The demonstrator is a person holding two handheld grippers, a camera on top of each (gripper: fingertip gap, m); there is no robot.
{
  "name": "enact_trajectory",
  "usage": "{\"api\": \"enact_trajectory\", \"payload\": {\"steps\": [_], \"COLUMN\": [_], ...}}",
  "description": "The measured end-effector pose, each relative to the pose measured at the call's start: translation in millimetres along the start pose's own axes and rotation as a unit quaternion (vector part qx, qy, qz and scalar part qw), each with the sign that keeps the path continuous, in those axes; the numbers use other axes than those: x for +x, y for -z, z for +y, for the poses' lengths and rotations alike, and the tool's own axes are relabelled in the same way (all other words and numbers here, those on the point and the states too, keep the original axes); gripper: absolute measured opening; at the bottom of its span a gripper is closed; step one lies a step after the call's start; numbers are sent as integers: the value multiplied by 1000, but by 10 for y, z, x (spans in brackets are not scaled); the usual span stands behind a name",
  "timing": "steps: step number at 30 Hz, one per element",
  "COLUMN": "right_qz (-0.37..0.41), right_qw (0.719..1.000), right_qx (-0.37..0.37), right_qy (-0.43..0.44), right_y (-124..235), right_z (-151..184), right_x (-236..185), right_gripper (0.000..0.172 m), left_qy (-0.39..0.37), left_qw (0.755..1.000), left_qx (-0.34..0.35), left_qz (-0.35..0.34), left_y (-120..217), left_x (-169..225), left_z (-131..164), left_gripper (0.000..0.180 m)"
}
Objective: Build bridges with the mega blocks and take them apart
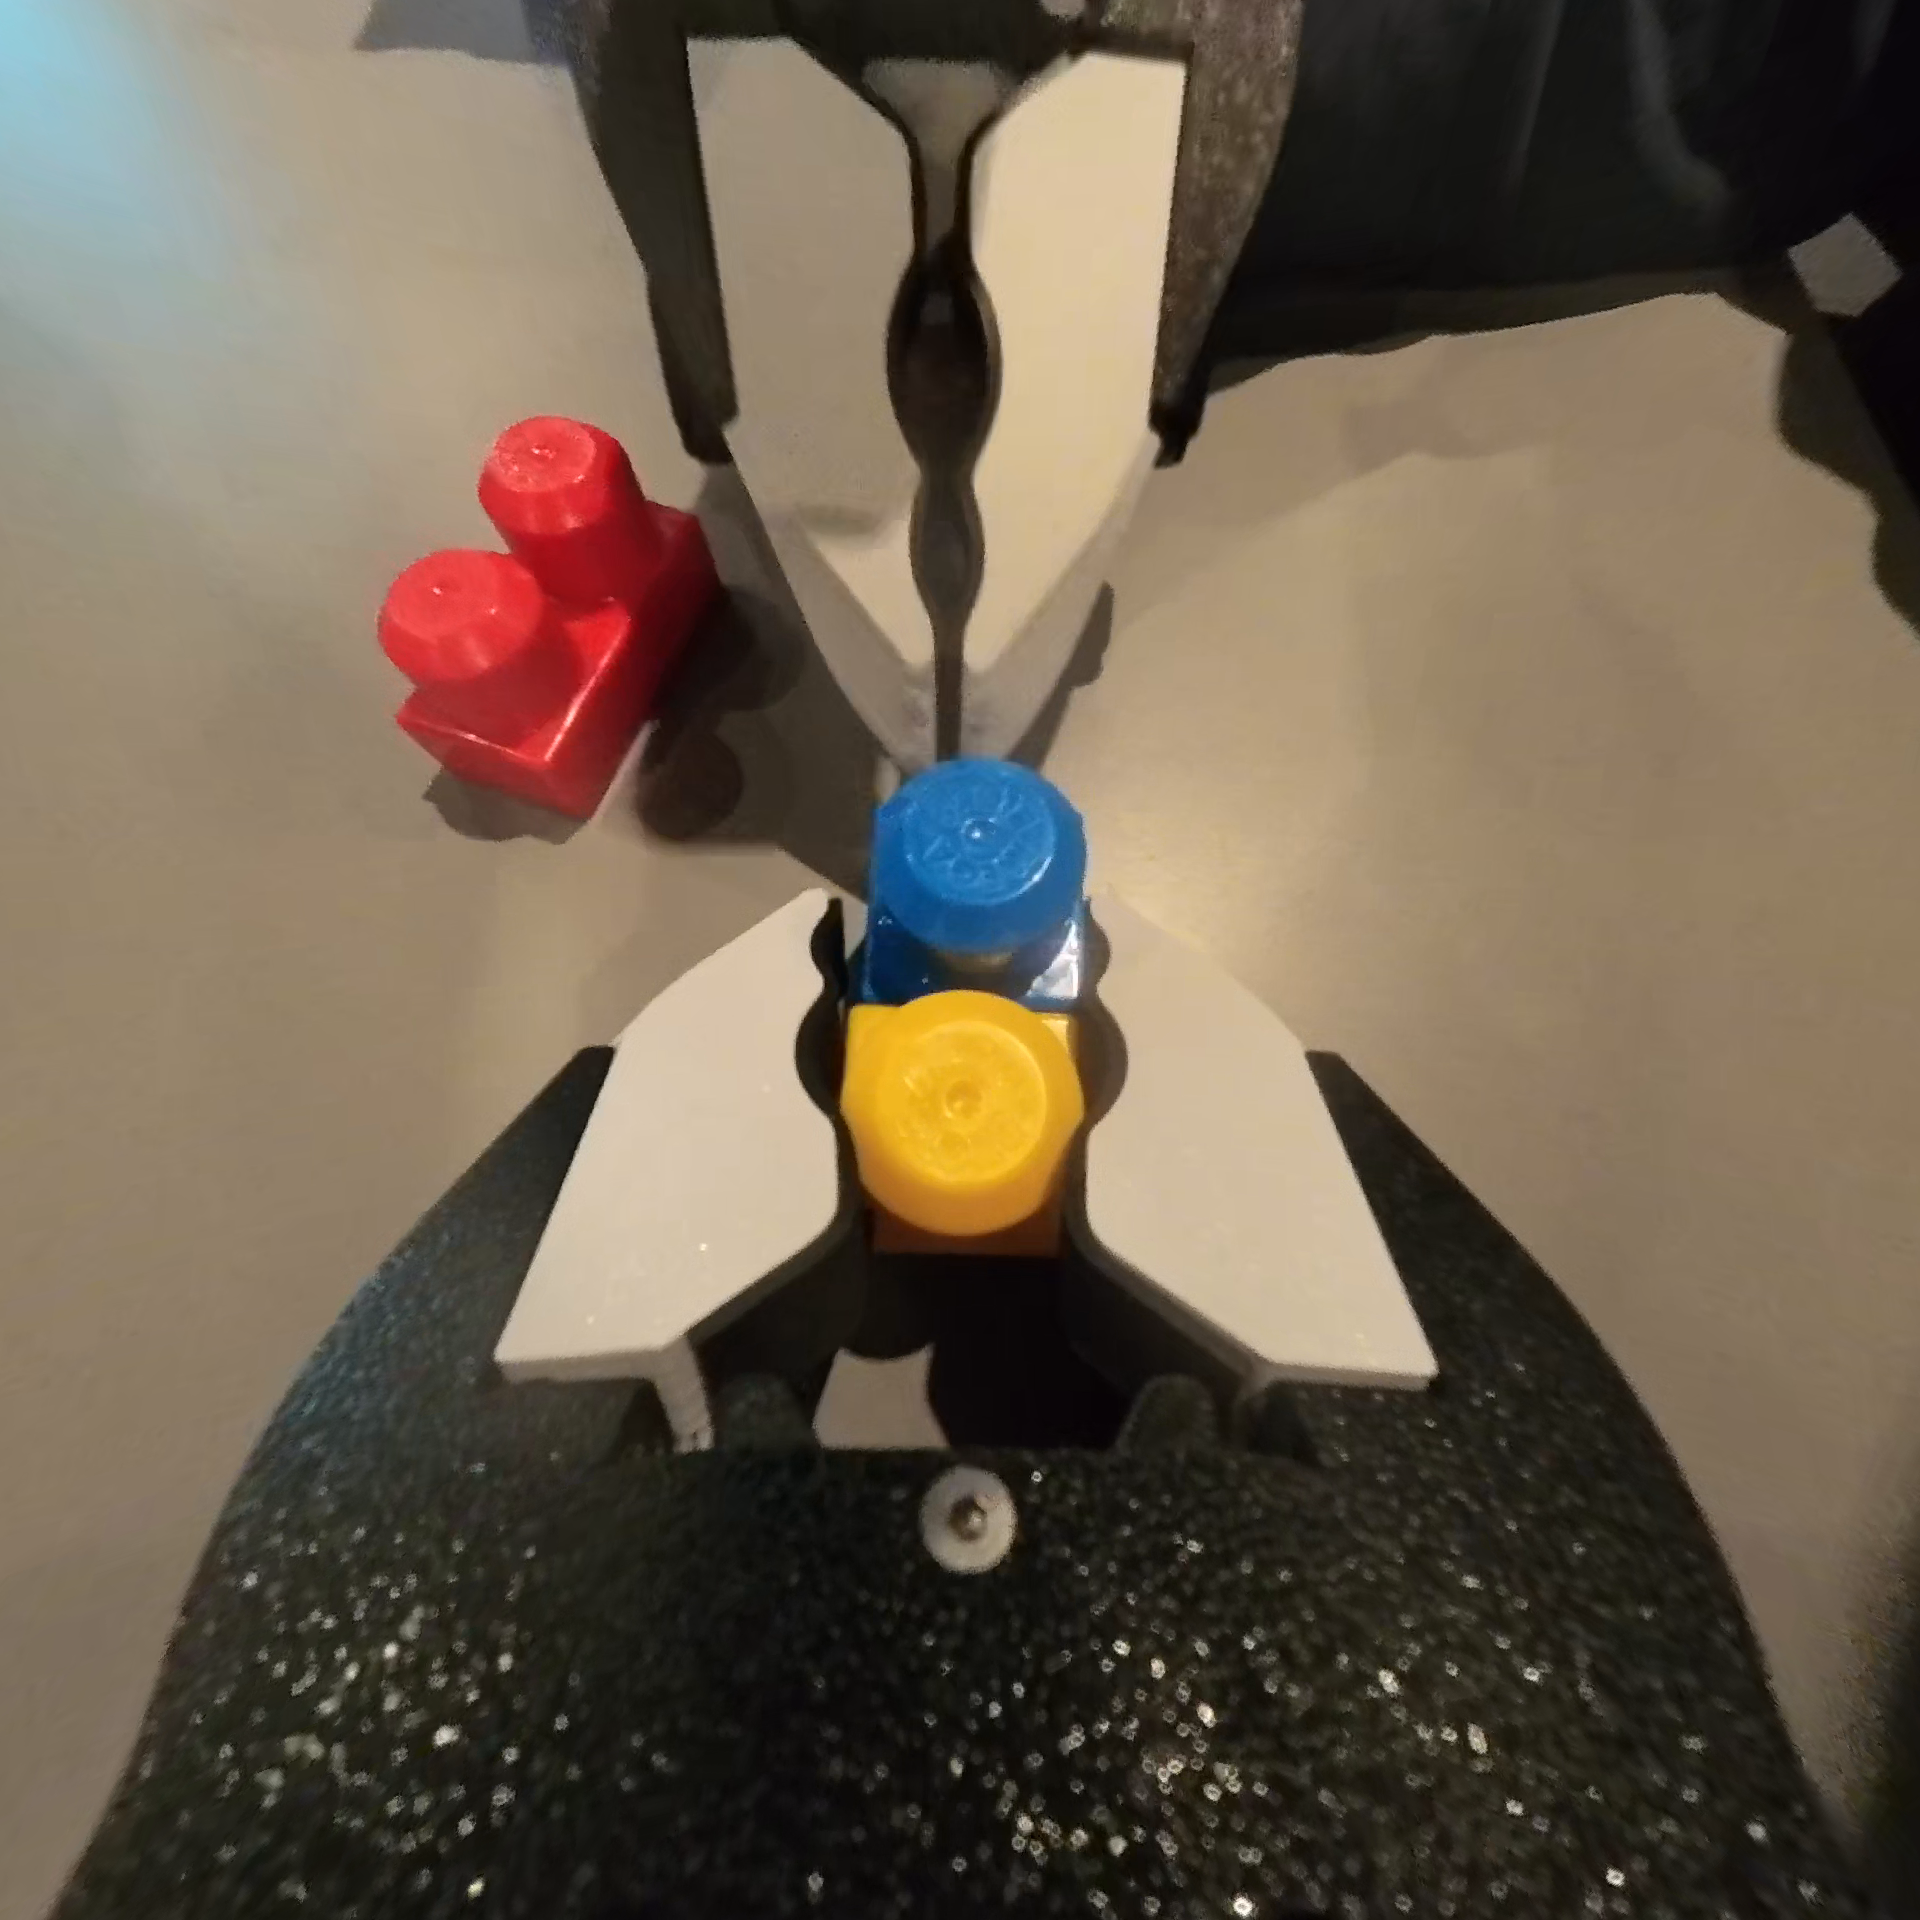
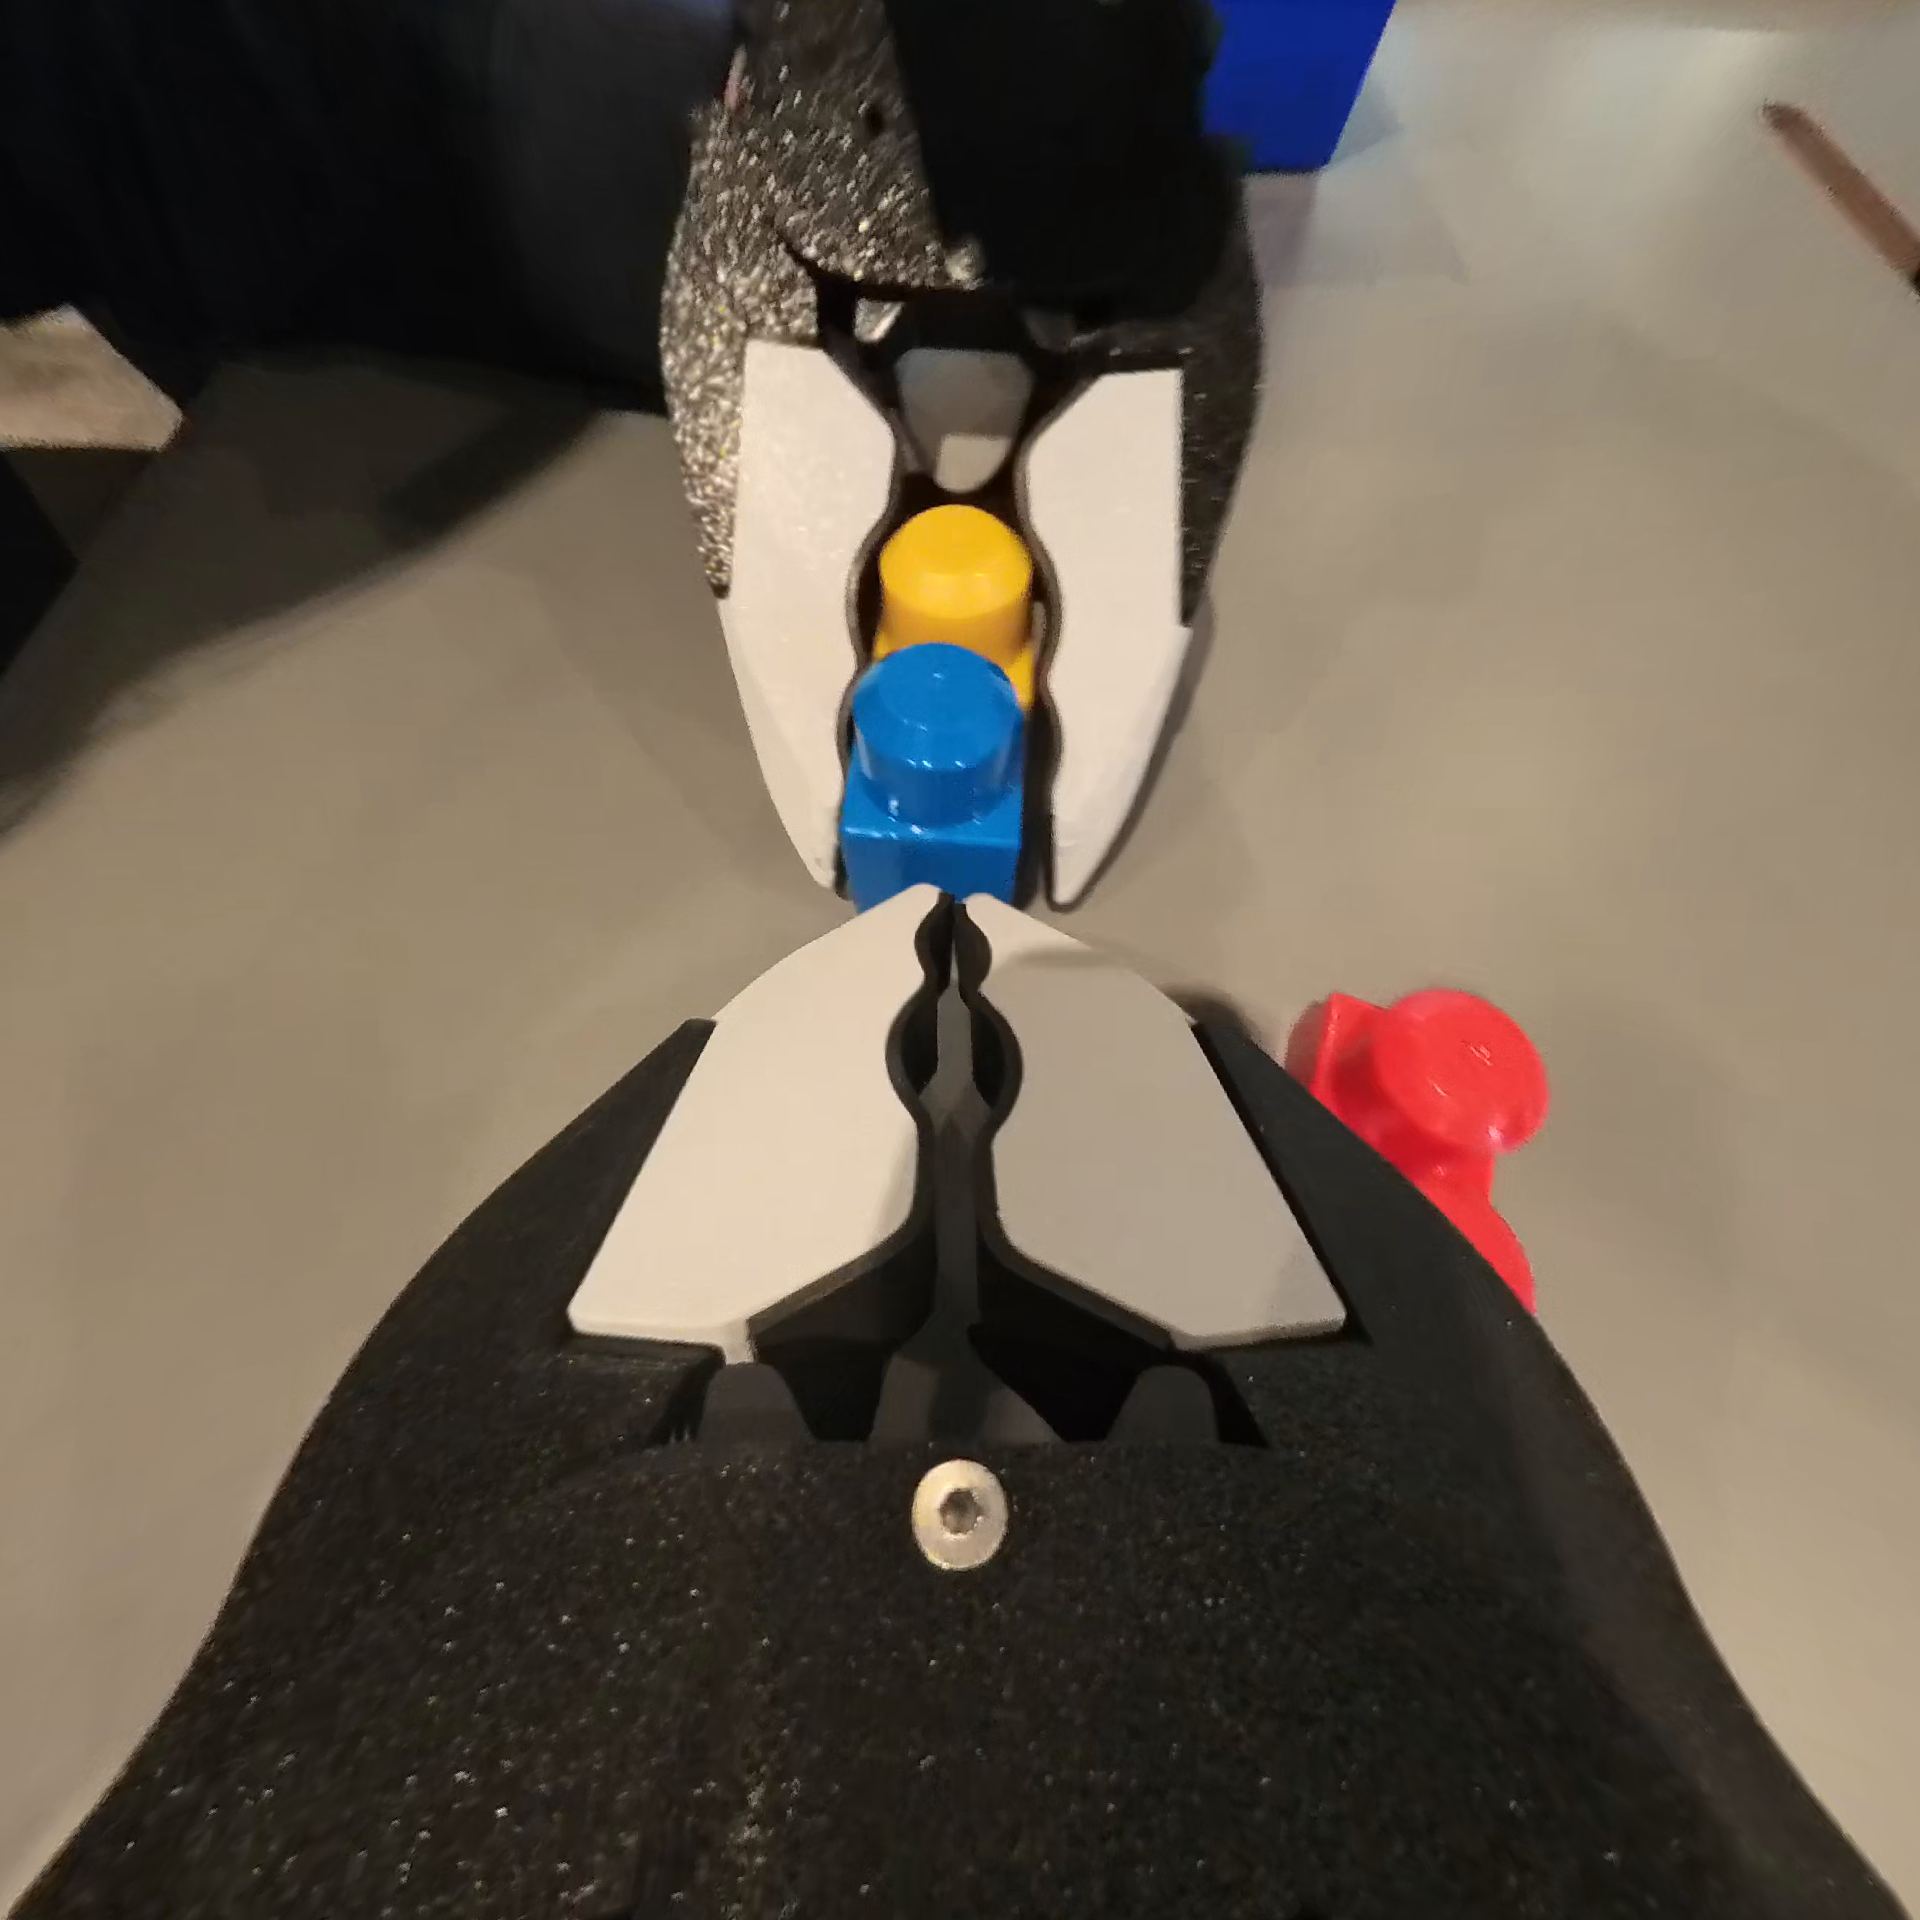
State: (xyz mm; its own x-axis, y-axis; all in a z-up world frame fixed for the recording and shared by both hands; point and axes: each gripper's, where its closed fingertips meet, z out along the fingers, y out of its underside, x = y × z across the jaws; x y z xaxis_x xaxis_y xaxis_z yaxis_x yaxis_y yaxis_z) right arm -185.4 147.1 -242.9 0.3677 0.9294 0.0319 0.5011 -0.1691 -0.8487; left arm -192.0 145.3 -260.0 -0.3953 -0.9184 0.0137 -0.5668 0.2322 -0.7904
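1. In the left wrist view we look down on the left gripper [image 1: 961, 997], its grey pads clenched against the sides of a blue block [image 1: 971, 894] and a yellow block [image 1: 961, 1122] set in a row on the grey table [image 1: 208, 1039].
2. Only this view shows the whole red block [image 1: 540, 634] with both studs, lying apart on the table beside the right gripper [image 1: 945, 727].
3. In the right wrist view we see the right gripper [image 2: 951, 914] clenched on nothing, its tips just before the blue block [image 2: 930, 800].
4. This view alone shows the blocks' side walls between the left gripper's fingers [image 2: 790, 644], the yellow block [image 2: 956, 592] behind, the red block [image 2: 1423, 1101] partly hidden, and a blue object [image 2: 1299, 73] at the table's far edge.
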Motion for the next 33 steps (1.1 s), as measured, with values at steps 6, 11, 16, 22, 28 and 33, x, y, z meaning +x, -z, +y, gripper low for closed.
{"api": "enact_trajectory", "payload": {"steps": [6,11,16,22,28,33], "right_qz": [0,2,3,7,15,26], "right_qw": [1000,1000,1000,1000,1000,999], "right_qx": [-12,-14,-18,-17,0,20], "right_qy": [4,6,8,7,-1,-6], "right_y": [-68,-80,-87,-76,22,123], "right_z": [22,30,42,43,25,-12], "right_x": [-15,-6,-4,5,43,83], "right_gripper": [0,0,0,0,0,0], "left_qy": [-3,-3,-7,-15,-27,-21], "left_qw": [1000,1000,1000,1000,1000,999], "left_qx": [0,-2,0,0,4,15], "left_qz": [2,5,8,5,-9,-19], "left_y": [-12,-18,-18,-19,-24,6], "left_x": [-7,1,11,18,24,-16], "left_z": [-8,-7,-12,-16,-35,-55], "left_gripper": [42,50,44,42,41,41]}}
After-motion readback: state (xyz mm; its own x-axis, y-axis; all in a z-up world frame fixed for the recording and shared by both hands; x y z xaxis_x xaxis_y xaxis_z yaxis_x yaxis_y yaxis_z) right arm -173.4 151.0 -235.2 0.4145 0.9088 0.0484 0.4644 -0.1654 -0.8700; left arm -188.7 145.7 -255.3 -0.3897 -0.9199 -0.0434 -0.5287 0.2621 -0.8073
